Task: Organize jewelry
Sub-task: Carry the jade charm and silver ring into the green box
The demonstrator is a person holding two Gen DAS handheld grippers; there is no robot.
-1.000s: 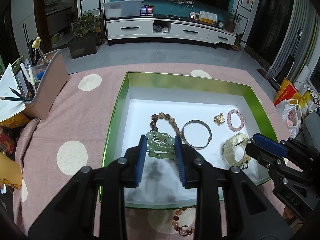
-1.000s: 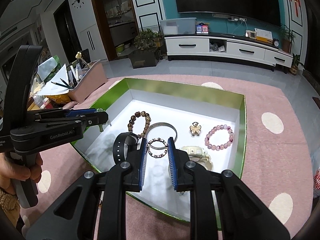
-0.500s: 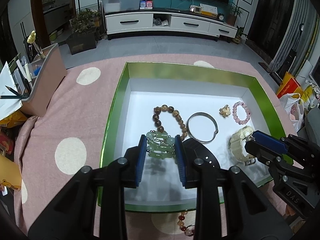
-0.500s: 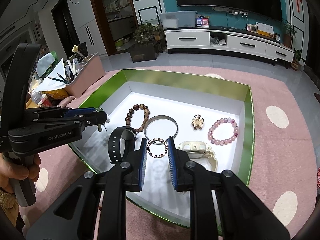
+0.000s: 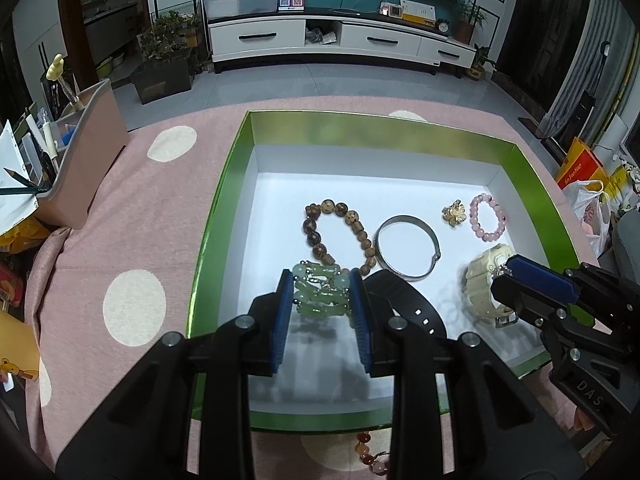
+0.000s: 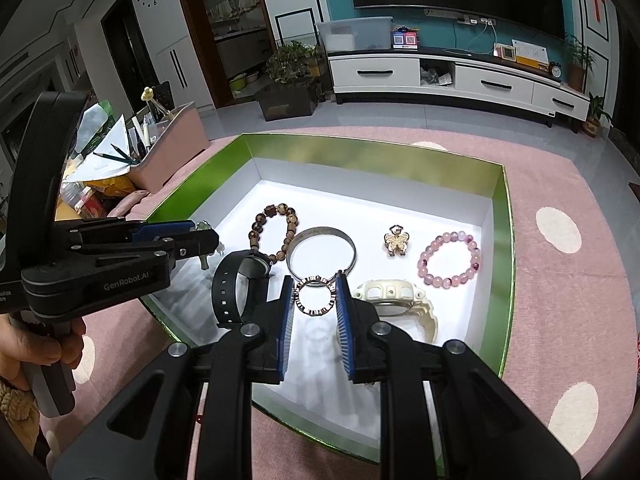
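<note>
A green box (image 5: pixel 216 216) with a white floor holds a brown bead bracelet (image 5: pixel 340 236), a silver bangle (image 5: pixel 408 248), a gold brooch (image 5: pixel 454 213), a pink bead bracelet (image 5: pixel 488 218), a cream watch (image 5: pixel 482 288) and a black watch (image 5: pixel 404 300). My left gripper (image 5: pixel 322 294) is shut on a green jade bracelet (image 5: pixel 320 292) above the box's near left part. My right gripper (image 6: pixel 315 296) is shut on a small dark ring-shaped bracelet (image 6: pixel 315 295) above the box, between the black watch (image 6: pixel 236 284) and cream watch (image 6: pixel 392 296).
An orange bead bracelet (image 5: pixel 370 454) lies on the pink dotted cloth (image 5: pixel 136 240) in front of the box. A pink bin (image 5: pixel 80 152) with pens stands to the left. A TV cabinet (image 5: pixel 340 42) is across the floor.
Both grippers have moved a little forward over the box, each still holding its bracelet. The black watch now shows more in the left wrist view.
</note>
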